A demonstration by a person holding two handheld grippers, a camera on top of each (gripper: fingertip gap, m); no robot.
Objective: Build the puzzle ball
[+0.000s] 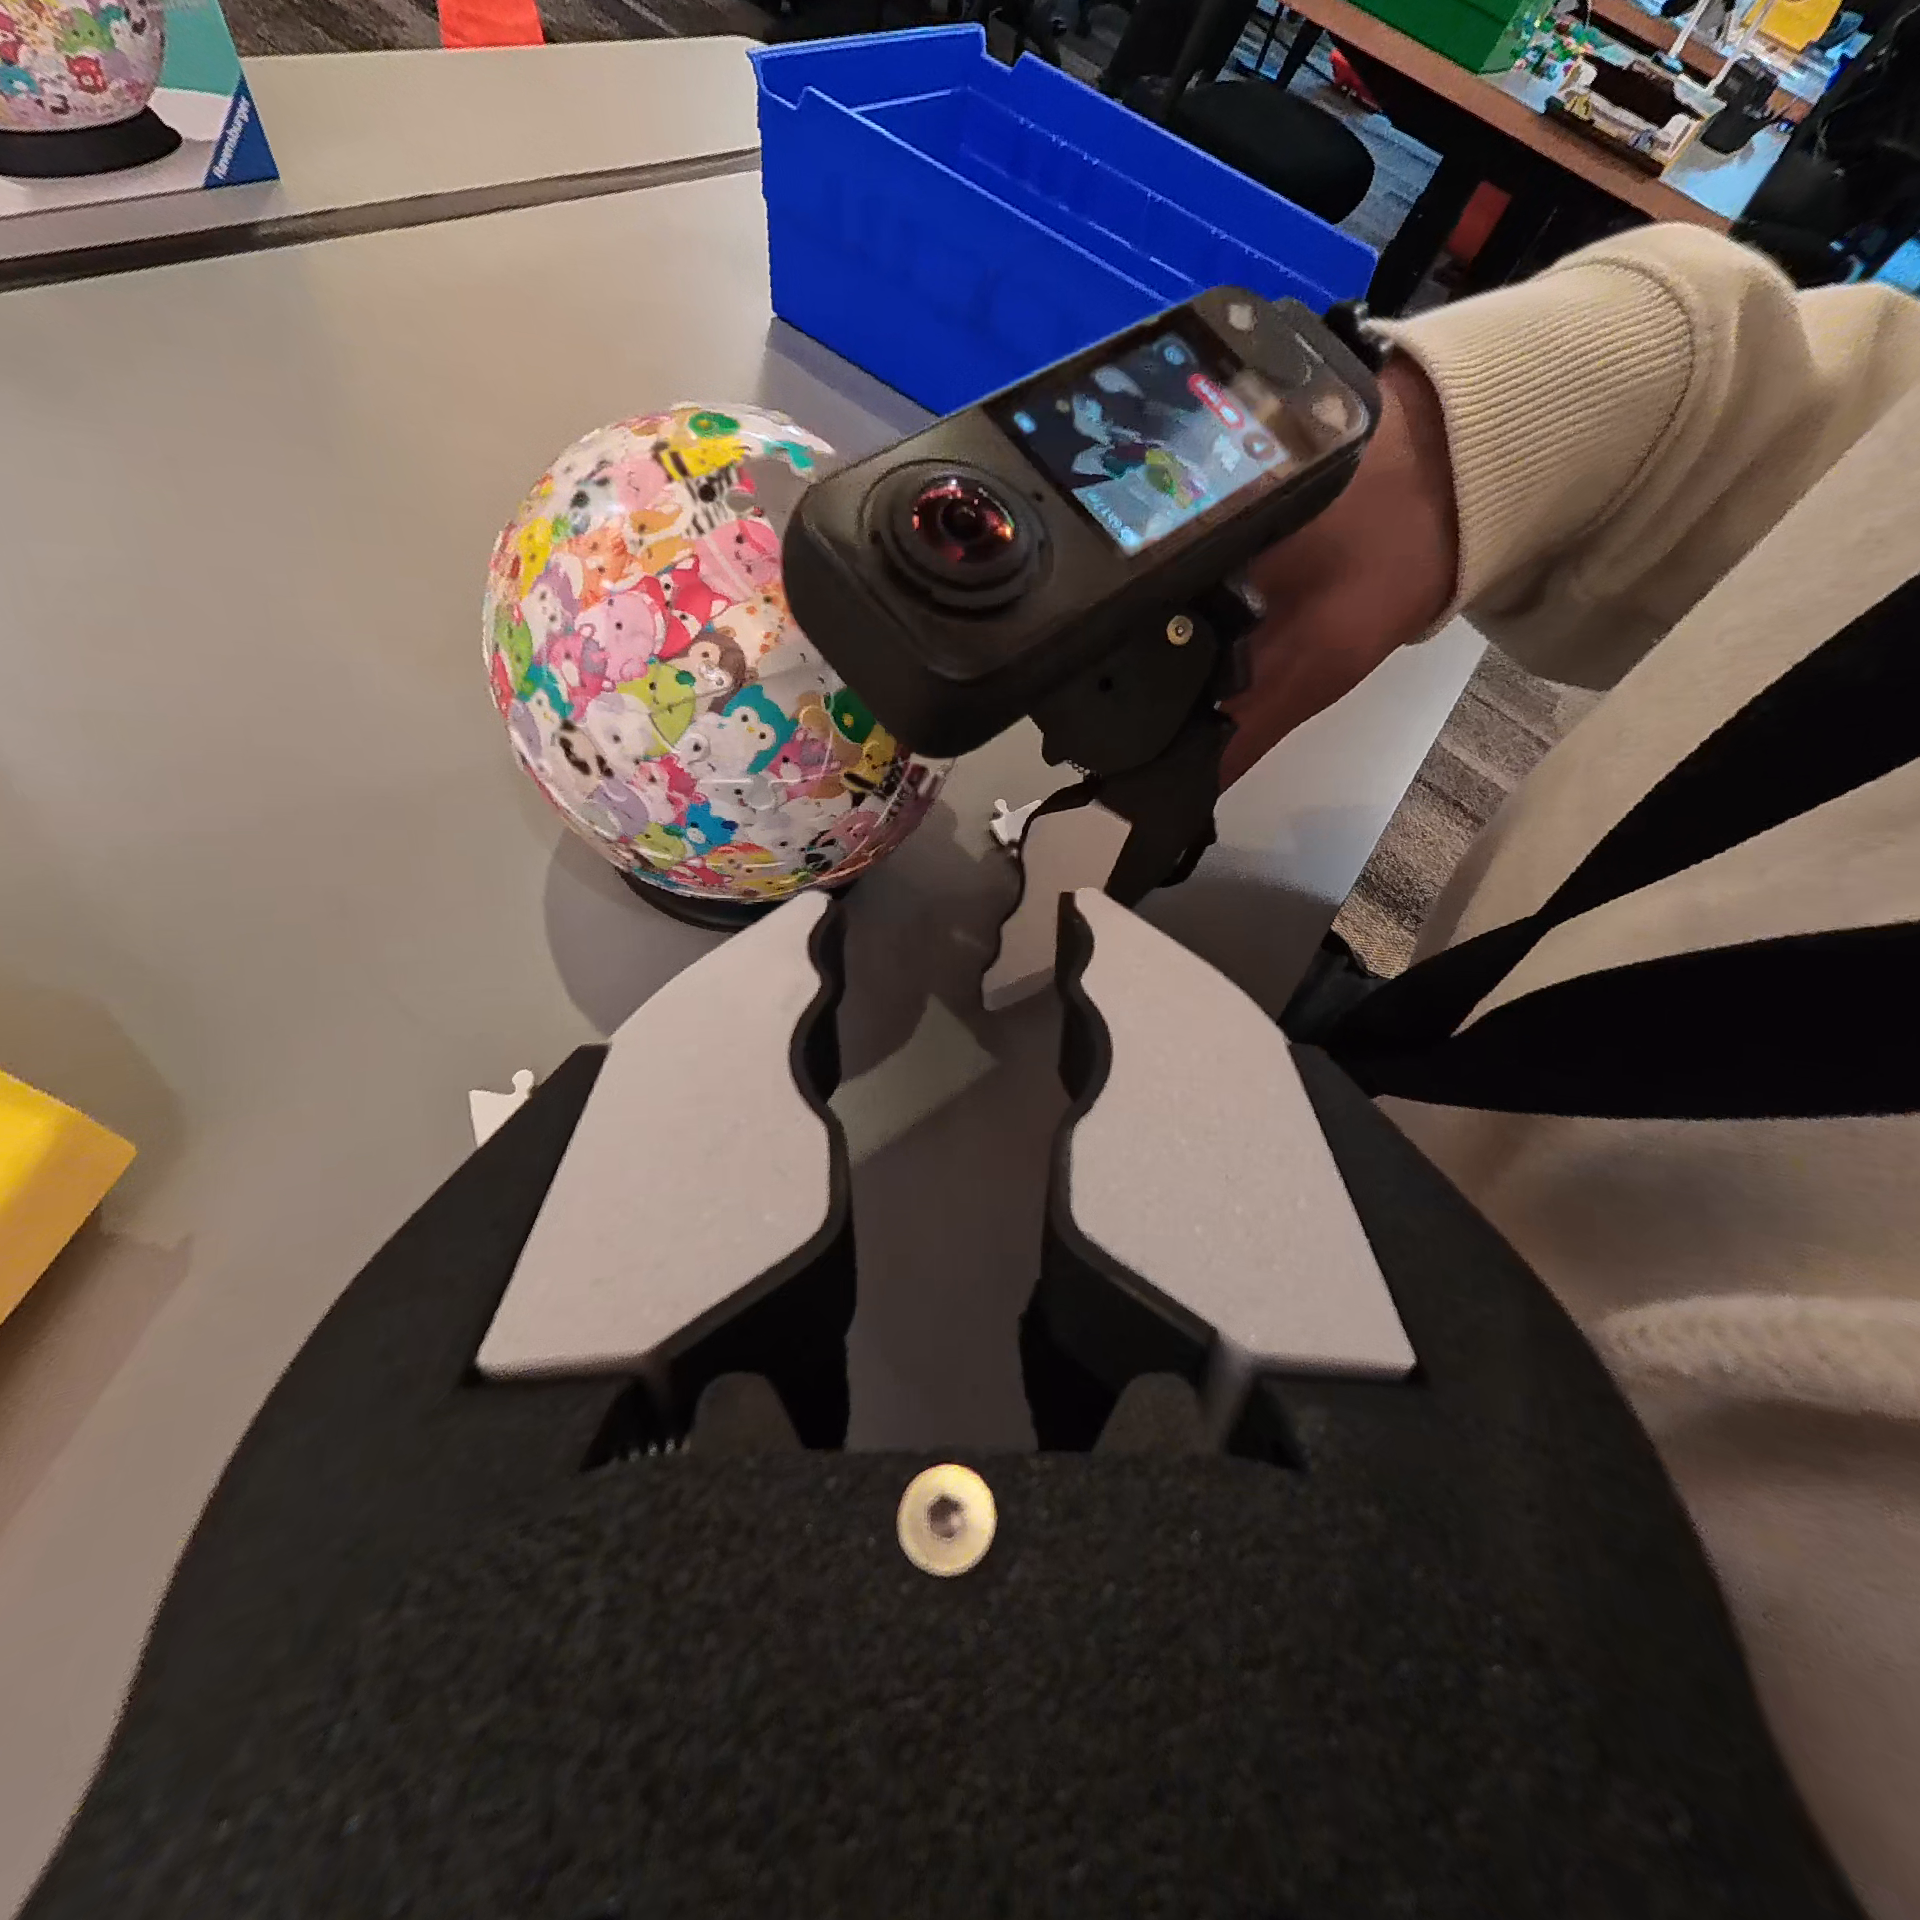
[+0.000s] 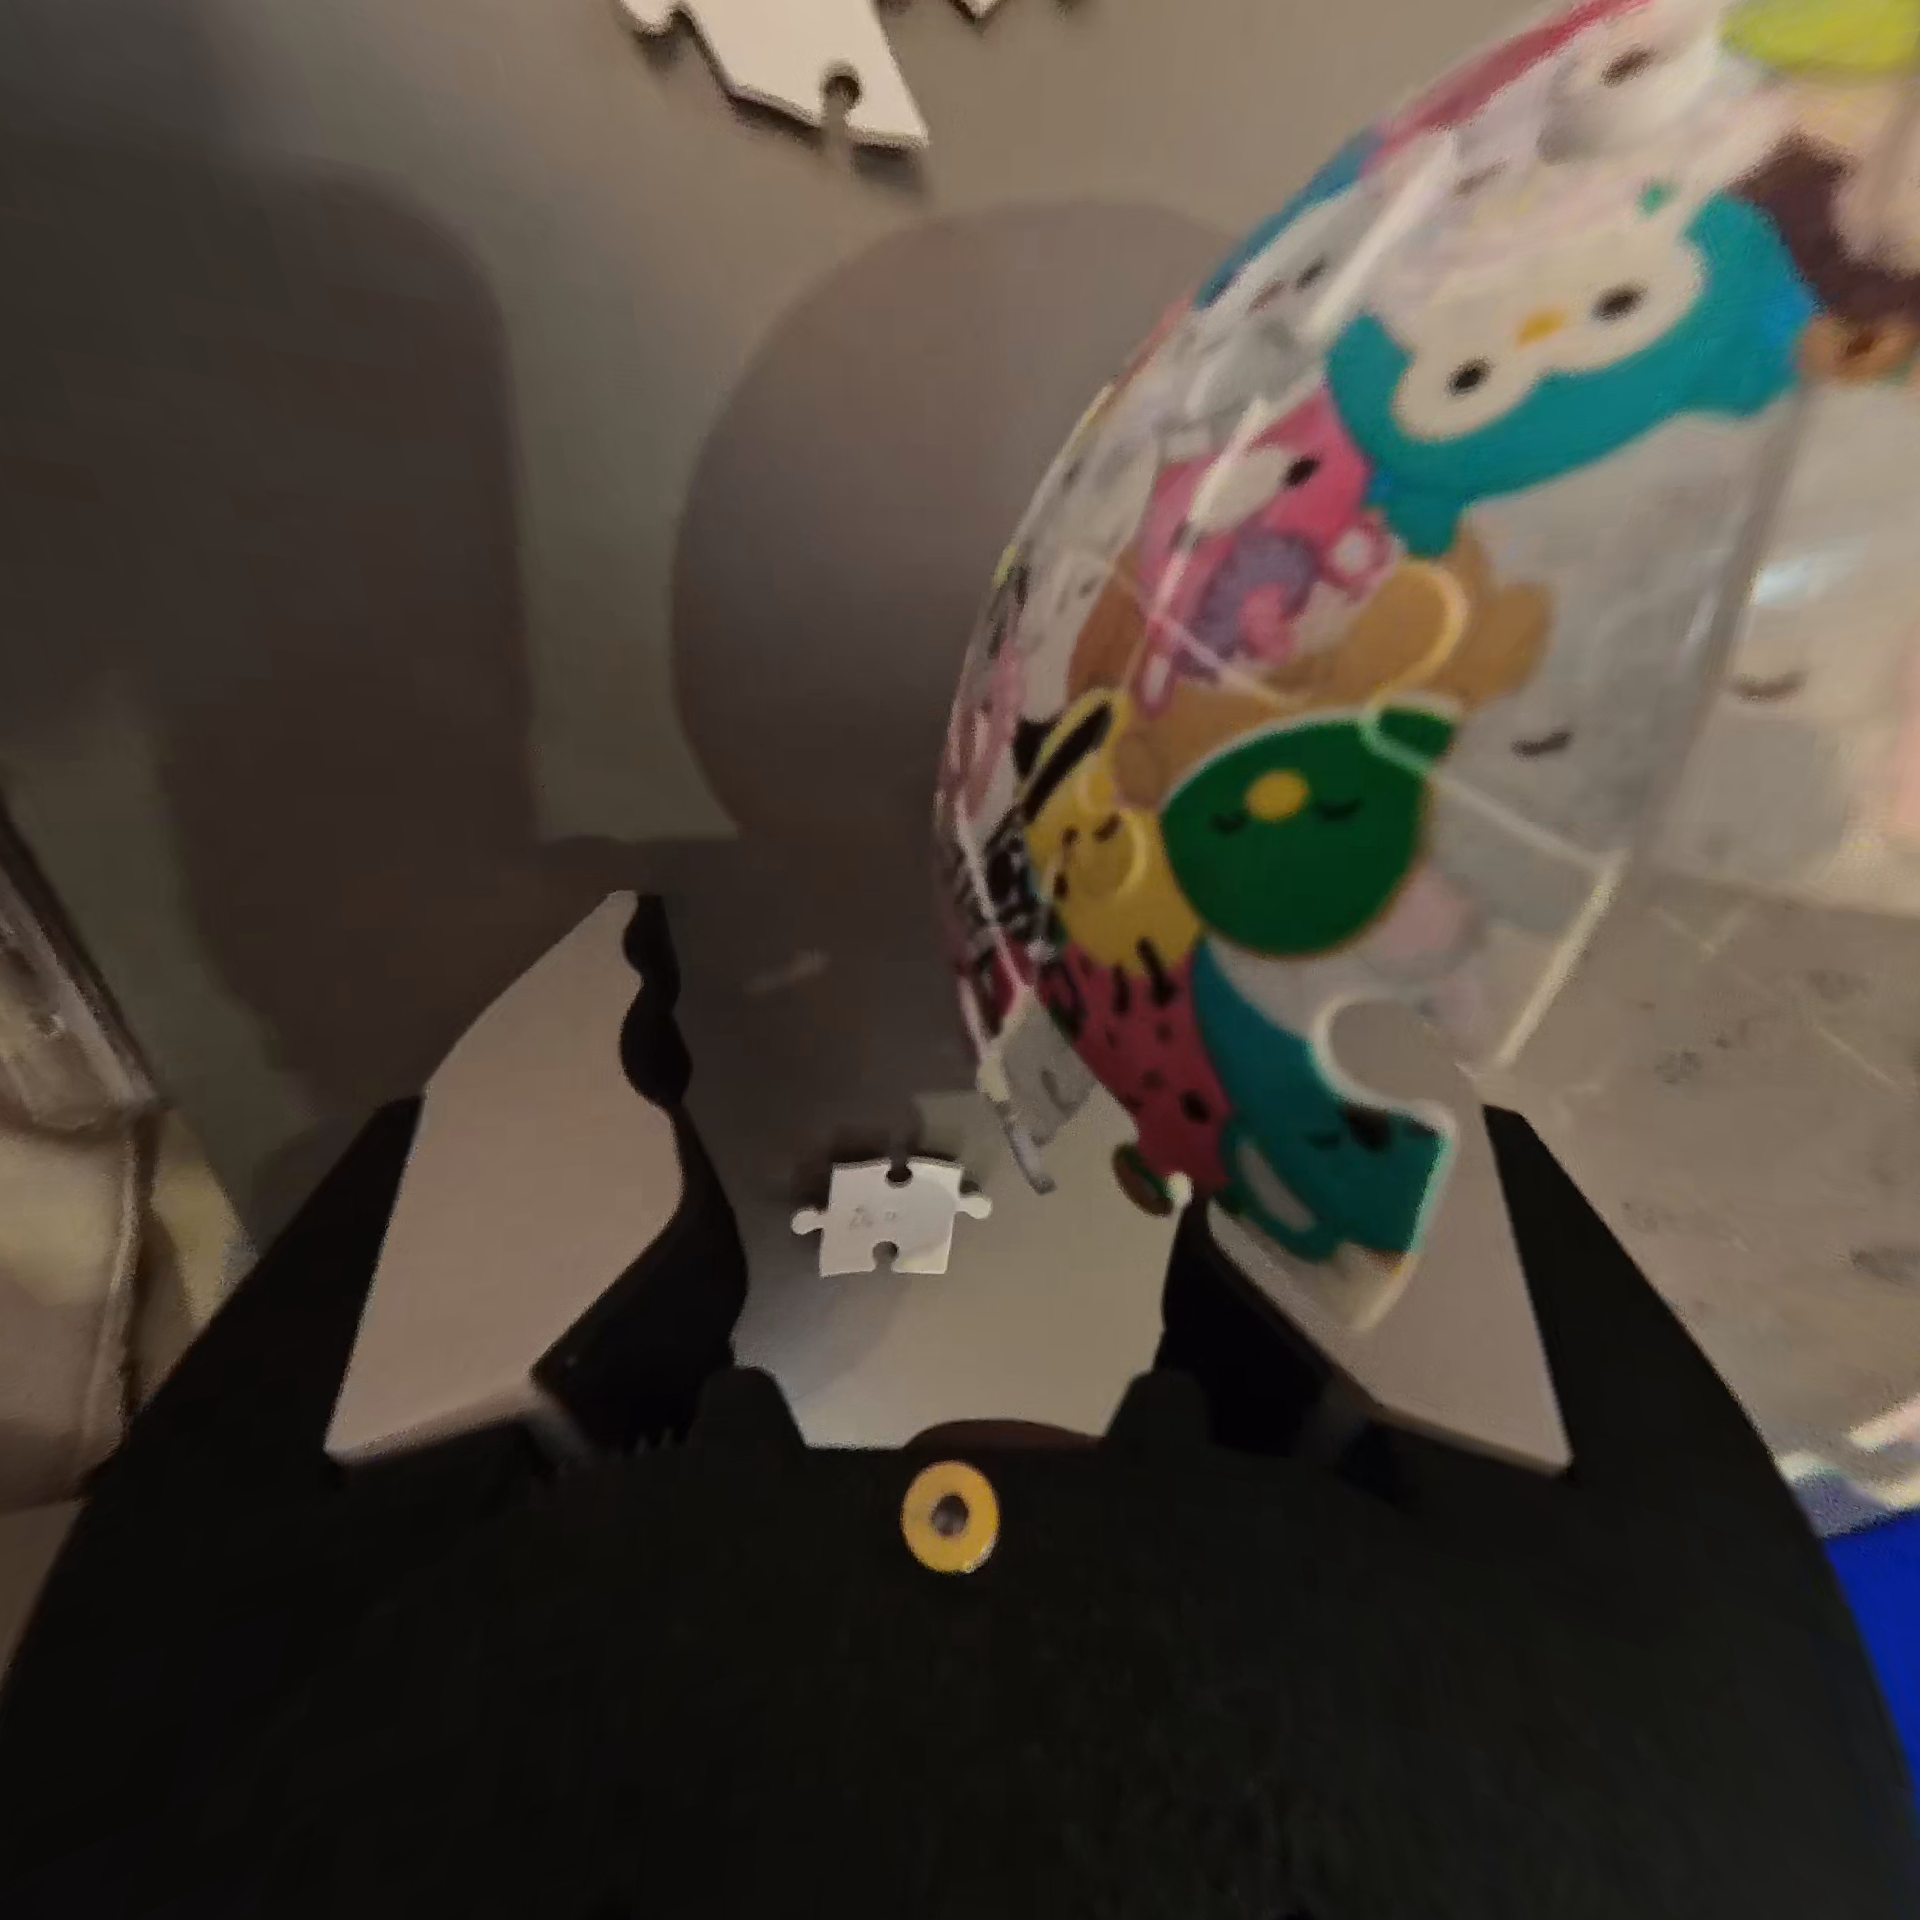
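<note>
The colourful puzzle ball (image 1: 665, 665) stands on a black base on the grey table (image 1: 260, 623), with a gap in its shell at the upper right. My left gripper (image 1: 945, 925) is open and empty, just in front of the ball. The right gripper's camera body (image 1: 1070, 520) is held close to the ball's right side. In the right wrist view the ball (image 2: 1351, 675) fills the right half, blurred. My right gripper (image 2: 1008, 966) is open, its right finger partly hidden by the ball's edge. A small white puzzle piece (image 2: 888, 1216) lies face-down on the table between its fingers.
A blue bin (image 1: 1018, 208) stands behind the ball. The puzzle box (image 1: 125, 94) is at the far left, a yellow object (image 1: 42, 1184) at the left edge. Joined white pieces (image 1: 1023, 935) and a loose piece (image 1: 499, 1101) lie near my left gripper. More white pieces (image 2: 790, 62) lie farther off. Spacing between my two grippers at the tips: around 15 centimeters.
</note>
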